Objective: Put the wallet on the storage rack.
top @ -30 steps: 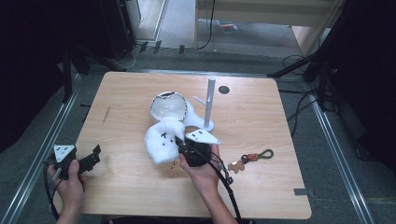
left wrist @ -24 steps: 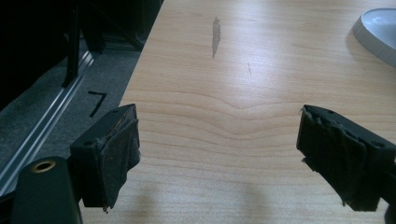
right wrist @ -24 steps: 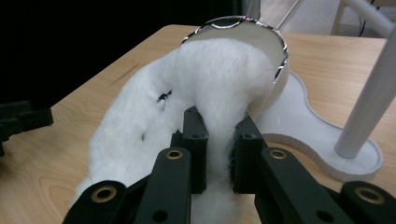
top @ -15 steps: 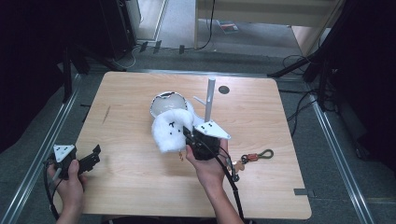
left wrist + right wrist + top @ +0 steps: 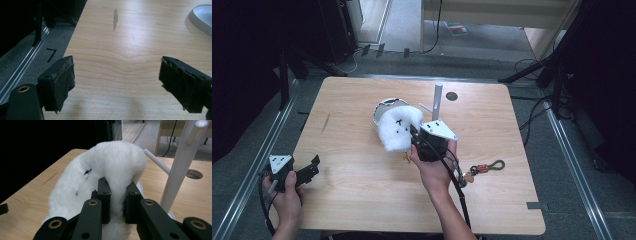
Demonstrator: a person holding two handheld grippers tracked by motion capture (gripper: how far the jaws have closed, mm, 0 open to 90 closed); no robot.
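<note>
High view: a fluffy white plush toy (image 5: 396, 129) is pinched by the right tool (image 5: 416, 141) and held up just above the middle of the table (image 5: 362, 200), right beside a white stand (image 5: 437, 102) at about 1 o'clock from it. In the right gripper view the fur is squeezed tight between both black jaws. The left tool (image 5: 314, 167) is parked down at 8 o'clock near the table edge, jaws spread wide with just bare wood between them. A keyring (image 5: 486, 167) is lying at 4 o'clock.
</note>
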